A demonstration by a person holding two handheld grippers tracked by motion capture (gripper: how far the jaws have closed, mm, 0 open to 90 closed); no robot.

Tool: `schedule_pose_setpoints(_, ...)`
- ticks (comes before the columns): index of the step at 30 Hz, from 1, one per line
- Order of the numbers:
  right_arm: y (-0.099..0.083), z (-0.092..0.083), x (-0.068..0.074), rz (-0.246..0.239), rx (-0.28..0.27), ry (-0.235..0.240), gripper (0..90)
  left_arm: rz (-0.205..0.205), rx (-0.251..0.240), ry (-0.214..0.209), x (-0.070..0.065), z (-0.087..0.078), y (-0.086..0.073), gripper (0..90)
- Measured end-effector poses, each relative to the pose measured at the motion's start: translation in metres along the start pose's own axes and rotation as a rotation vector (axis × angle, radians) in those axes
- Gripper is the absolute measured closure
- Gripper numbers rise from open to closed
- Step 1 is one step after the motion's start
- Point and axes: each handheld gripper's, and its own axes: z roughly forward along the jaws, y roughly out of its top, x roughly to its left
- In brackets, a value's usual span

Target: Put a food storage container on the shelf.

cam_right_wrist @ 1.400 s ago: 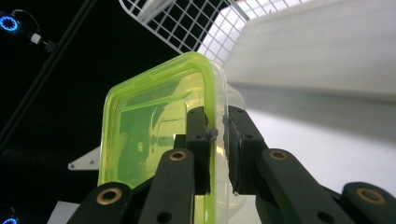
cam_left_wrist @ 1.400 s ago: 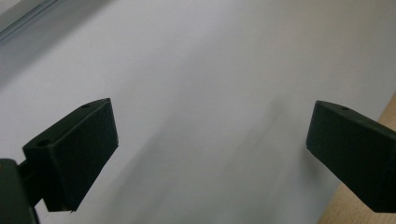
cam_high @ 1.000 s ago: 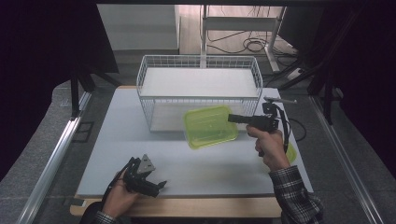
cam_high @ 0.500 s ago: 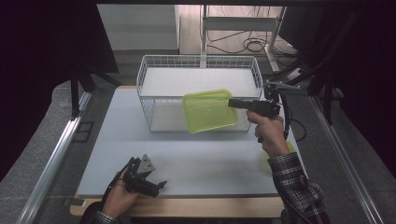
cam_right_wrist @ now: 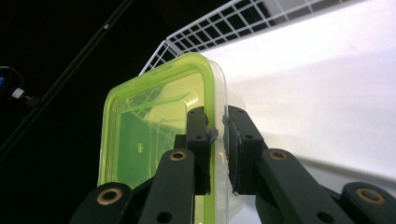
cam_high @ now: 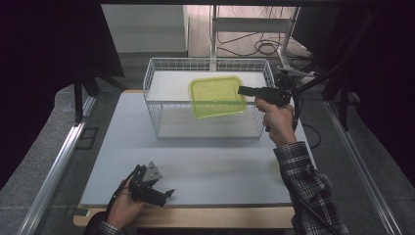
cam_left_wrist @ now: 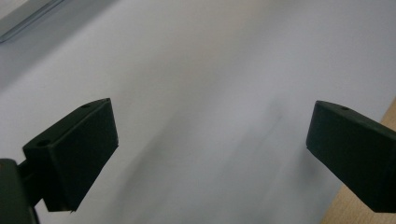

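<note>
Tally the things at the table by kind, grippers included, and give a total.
Green-lidded box: 1
Wire basket: 1
Grippers, left and right: 2
Total: 4

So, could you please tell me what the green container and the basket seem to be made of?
Green container: probably translucent glossy plastic, since light passes through its walls. Basket: likely white-coated metal wire, judging by its thin open grid.

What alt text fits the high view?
The right gripper holds a lime-green lidded container by its edge above a white wire basket on a grey table. The left gripper, open, rests near the front edge.
</note>
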Motion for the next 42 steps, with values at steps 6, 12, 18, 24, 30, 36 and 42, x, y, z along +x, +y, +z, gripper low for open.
schedule_pose_setpoints(6, 0.012, 0.009, 0.003, -0.007, -0.028, -0.032, 80.1, -0.013, -0.014, 0.000, 0.002, -0.002, 0.000, 2.0)
schedule_pose_setpoints(12, 0.022, 0.020, 0.006, -0.023, -0.043, -0.078, 80.1, -0.012, -0.009, -0.004, 0.002, -0.002, -0.001, 2.0)
schedule_pose_setpoints(18, 0.029, 0.030, 0.005, -0.016, -0.064, -0.115, 80.1, -0.017, -0.010, -0.005, 0.002, -0.002, -0.001, 2.0)
schedule_pose_setpoints(24, 0.031, 0.036, 0.005, -0.017, -0.074, -0.146, 80.0, -0.012, -0.006, -0.007, 0.002, -0.002, -0.001, 2.0)
schedule_pose_setpoints(30, 0.031, 0.042, 0.001, -0.016, -0.085, -0.169, 80.0, -0.008, -0.003, -0.007, 0.002, -0.002, -0.001, 2.0)
schedule_pose_setpoints(36, 0.030, 0.044, 0.001, -0.060, -0.086, -0.203, 78.0, -0.006, -0.001, -0.005, 0.002, -0.001, -0.001, 2.0)
schedule_pose_setpoints(42, 0.031, 0.046, -0.003, -0.078, -0.069, -0.232, 75.7, -0.002, 0.003, -0.003, 0.001, -0.001, -0.001, 2.0)
